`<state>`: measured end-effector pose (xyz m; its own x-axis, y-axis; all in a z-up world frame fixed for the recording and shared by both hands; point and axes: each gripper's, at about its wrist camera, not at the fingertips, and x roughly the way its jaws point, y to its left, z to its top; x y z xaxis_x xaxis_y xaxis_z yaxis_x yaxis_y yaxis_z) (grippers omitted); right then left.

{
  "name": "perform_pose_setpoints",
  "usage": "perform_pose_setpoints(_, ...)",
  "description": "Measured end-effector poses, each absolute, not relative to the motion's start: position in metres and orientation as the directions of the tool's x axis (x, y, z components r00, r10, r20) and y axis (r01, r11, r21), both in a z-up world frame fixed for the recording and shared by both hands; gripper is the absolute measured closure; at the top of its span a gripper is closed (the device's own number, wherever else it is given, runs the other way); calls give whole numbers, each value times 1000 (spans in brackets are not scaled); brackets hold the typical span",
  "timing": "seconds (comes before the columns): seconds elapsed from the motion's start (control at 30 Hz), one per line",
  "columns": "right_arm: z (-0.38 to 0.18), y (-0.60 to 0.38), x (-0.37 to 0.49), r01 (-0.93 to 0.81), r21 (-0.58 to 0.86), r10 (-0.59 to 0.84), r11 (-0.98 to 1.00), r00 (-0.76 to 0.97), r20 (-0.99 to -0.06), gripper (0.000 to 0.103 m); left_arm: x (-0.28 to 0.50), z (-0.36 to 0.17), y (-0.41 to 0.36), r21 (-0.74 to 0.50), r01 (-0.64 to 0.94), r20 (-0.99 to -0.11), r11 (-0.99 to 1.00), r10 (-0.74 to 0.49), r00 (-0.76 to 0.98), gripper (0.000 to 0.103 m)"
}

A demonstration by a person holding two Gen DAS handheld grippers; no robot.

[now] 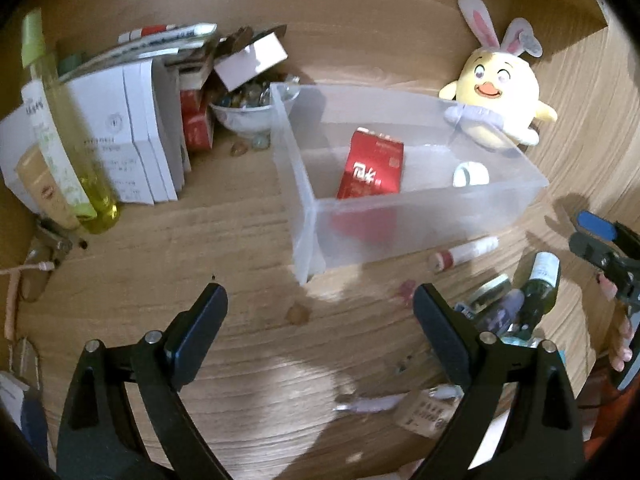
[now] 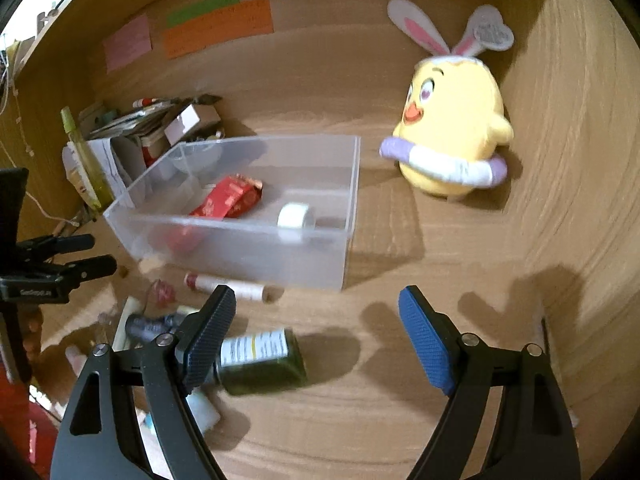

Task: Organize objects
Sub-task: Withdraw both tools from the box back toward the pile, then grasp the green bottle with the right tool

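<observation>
A clear plastic bin (image 1: 400, 224) (image 2: 240, 248) stands on the wooden desk with a red packet (image 1: 372, 168) (image 2: 228, 200) and a white tape roll (image 1: 470, 174) (image 2: 296, 216) inside. My left gripper (image 1: 320, 300) hangs open over bare wood in front of the bin's near corner. My right gripper (image 2: 318, 300) is open too, right of a lying dark green bottle (image 2: 260, 360) (image 1: 540, 284) that its left finger partly hides. A white tube (image 1: 468, 250) (image 2: 228, 286) lies along the bin's front wall. Neither gripper holds anything.
A yellow plush chick (image 1: 496, 100) (image 2: 452, 128) sits behind the bin by the side wall. Stacked books (image 1: 132, 132), a green spray bottle (image 1: 68, 132) and a bowl of stones (image 1: 244, 108) crowd the left. Small clutter (image 2: 152, 324) lies beside the dark bottle.
</observation>
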<state>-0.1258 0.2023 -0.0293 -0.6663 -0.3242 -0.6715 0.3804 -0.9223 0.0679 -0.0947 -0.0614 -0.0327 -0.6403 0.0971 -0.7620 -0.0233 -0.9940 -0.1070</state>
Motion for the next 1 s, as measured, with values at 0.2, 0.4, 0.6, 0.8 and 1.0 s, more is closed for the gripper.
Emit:
perform_pose_setpoints(0.2,-49,201,-116,392,112,-351,-913,-617,-704,20,-97,-48,-66,-137,-21,-794,-990,122,-596,36)
perform_pose_setpoints(0.4,-58,196,-115,405,152,-383,-902,-584,-716,20,-103,-56,-67,-128,-13,-807,-992,112,-580,50)
perform_pose_setpoints(0.6,-63,193,-116,403,157,-384,-902,-579,-720,21,-106,-57,-66,-90,-10,-802,-996,79,-591,75)
perform_pose_setpoints(0.8,-66,186,-115,421,142,-383,-896,-572,-725,36,-98,-58,-62,-66,-13,-795,-998,60,-603,90)
perform_pose_setpoints(1.0,-67,186,-113,426,157,-400,-891,-573,-716,49,-91,-58,-55,-71,-16,-791,-997,66,-608,91)
